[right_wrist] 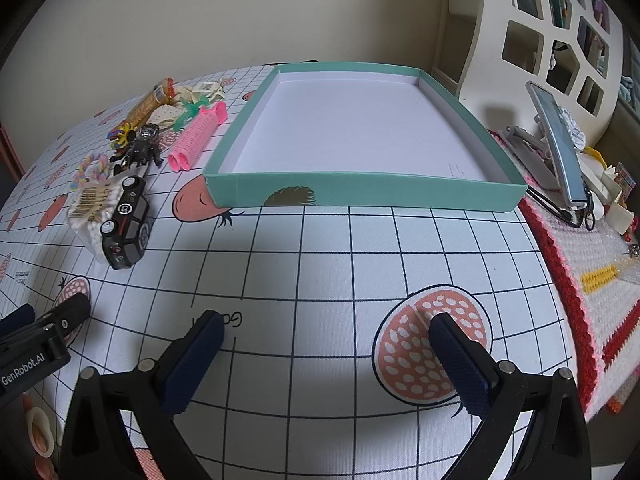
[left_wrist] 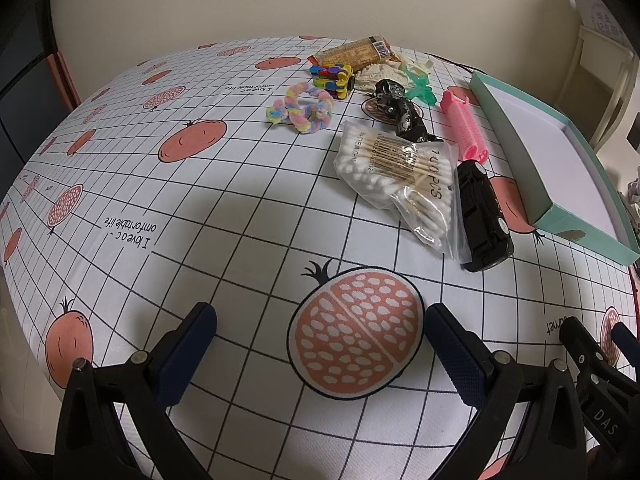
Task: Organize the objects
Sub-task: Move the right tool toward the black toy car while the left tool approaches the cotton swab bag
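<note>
Two hand-held grippers hover low over a table spread with a white grid-patterned cloth point(left_wrist: 248, 184) printed with pomegranates, each with its dark padded fingers spread wide and nothing between them: the left gripper point(left_wrist: 320, 320) sits above a halved-pomegranate print, the right gripper point(right_wrist: 326, 322) above bare squares of the cloth a little short of a shallow teal box point(right_wrist: 360, 194), whose white interior holds nothing. To the left of the box lies a loose cluster of small items: a black toy car point(left_wrist: 482, 220) touching a clear bag of cotton swabs point(left_wrist: 396, 176), a pink hair roller point(left_wrist: 466, 130) lying just beside the box's long wall, a dark toy figure point(left_wrist: 400, 108) behind the swabs, a pastel fuzzy loop point(left_wrist: 304, 108), a multicoloured block toy point(left_wrist: 332, 76), a green plastic piece point(left_wrist: 420, 88), and a wrapped snack bar point(left_wrist: 356, 54) at the far edge by the wall. On the right side of the table, past the box, a phone on a stand point(right_wrist: 558, 148) leans over a red-edged knitted mat point(right_wrist: 592, 264), with a white cut-out shelf point(right_wrist: 540, 28) behind it
</note>
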The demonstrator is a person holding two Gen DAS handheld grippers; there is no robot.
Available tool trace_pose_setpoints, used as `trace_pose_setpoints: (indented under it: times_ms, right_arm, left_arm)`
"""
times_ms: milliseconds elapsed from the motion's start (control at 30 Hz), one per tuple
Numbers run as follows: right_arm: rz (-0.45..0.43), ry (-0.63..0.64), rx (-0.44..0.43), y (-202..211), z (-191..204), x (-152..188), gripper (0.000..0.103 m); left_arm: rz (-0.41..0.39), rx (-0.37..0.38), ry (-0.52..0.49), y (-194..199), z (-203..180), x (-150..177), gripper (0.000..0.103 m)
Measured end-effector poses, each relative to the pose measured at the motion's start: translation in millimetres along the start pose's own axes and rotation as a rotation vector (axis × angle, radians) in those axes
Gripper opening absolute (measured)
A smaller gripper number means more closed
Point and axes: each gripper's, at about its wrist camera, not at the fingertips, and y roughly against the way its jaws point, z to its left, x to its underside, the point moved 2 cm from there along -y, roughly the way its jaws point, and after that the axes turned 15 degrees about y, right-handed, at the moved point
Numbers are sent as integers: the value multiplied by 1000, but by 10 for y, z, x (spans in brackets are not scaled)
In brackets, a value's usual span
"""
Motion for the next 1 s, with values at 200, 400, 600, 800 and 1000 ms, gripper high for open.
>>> trace_pose_setpoints:
  times_ms: [200,400,600,800,1000]
  right_arm:
    - [-1,0,1,-1,5,2,103]
    - [-54,-16,-62,79,-14,-50,103]
    - [-122,3,-68,232,13,-222,103]
    - [-128,62,-112,351,149,-538,103]
    - [-129,115,-157,547,242,-951,103]
  left_arm:
    - [0,0,0,1,-1,-4,103]
    - [9,-1,4,9,3,-7,103]
    - [-2,16,51,112,50,-126,103]
    - [54,5,63,191,42,-400,103]
    - [122,19,48,286,-59,-796,103]
